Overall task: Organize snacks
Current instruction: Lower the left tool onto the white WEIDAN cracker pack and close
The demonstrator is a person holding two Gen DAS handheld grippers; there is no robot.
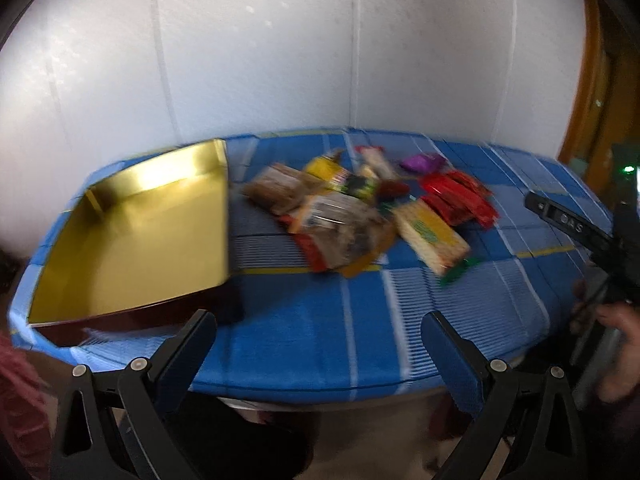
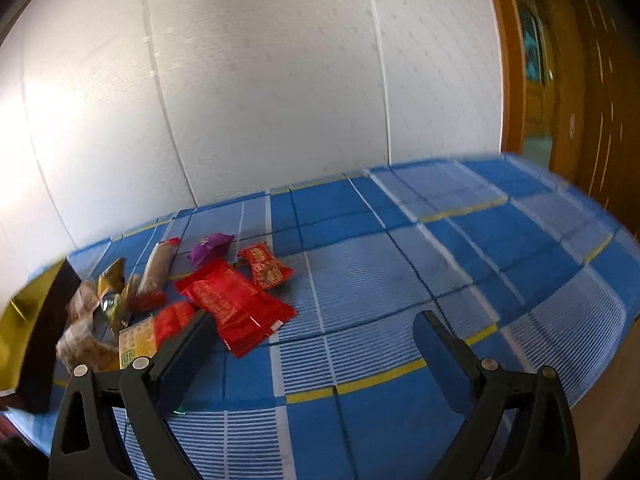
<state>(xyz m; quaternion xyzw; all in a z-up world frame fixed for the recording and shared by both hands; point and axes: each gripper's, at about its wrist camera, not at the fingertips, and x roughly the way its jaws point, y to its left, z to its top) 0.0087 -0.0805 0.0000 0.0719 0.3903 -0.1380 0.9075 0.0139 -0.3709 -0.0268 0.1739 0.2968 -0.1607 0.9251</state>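
The left gripper (image 1: 320,344) is held wide apart and grasps nothing; the snacks (image 1: 360,212) are seen ahead between its jaws, the tray (image 1: 132,236) ahead-left. The right gripper (image 2: 316,344) is likewise spread, with the snacks (image 2: 224,296) by its left jaw.

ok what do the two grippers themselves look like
Both grippers, left gripper and right gripper, look alike: matte black frames with triangular cut-outs, silver round pivot bolts, and two flat dark-blue fingers. The left view shows the right one from outside, a black bar with white lettering too blurred to read. No cables show.
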